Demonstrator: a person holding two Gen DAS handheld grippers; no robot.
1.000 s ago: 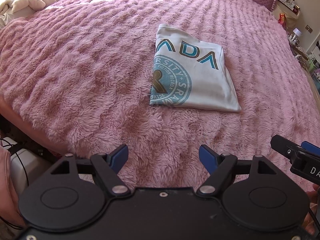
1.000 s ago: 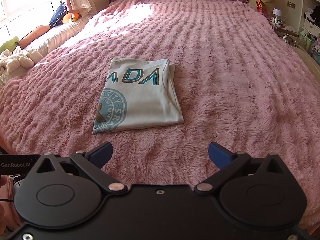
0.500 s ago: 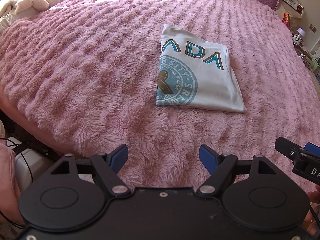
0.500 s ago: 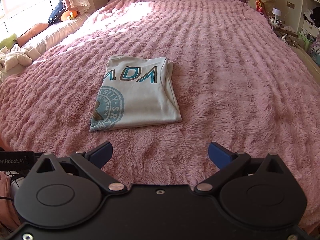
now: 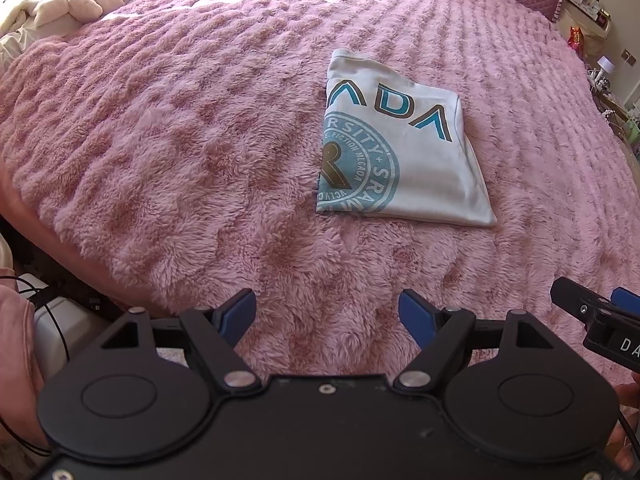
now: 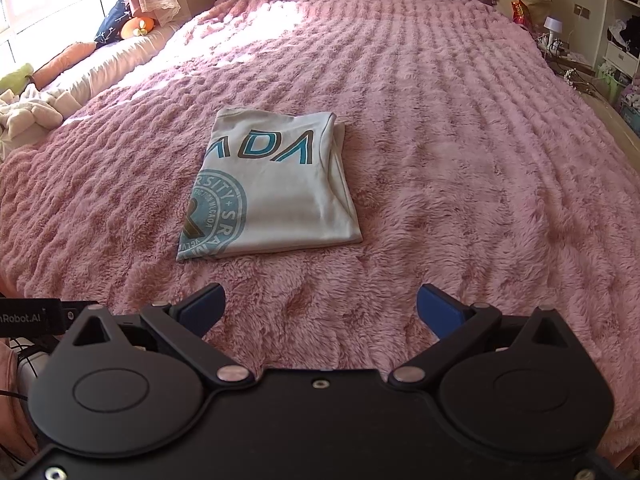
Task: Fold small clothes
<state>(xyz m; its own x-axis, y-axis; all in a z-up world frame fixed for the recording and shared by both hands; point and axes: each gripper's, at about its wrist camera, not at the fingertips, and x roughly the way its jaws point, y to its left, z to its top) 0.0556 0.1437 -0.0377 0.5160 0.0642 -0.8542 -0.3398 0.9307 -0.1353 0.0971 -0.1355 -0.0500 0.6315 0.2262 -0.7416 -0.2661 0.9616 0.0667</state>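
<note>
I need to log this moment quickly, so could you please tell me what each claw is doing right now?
Left claw: open, holding nothing, short of the folded shirt.
Right claw: open, holding nothing.

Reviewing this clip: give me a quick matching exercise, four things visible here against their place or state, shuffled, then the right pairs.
Things:
1. folded T-shirt
2. left gripper
3. white lamp
4. orange plush toy

Place or state:
A. on the window-side ledge, by the curtain
B. lying flat in a rectangle on the pink blanket, print upward
C. open, empty, held above the near edge of the bed
D. beside the bed, near the headboard, on the side away from the window

Pairs: 1-B, 2-C, 3-D, 4-A
</note>
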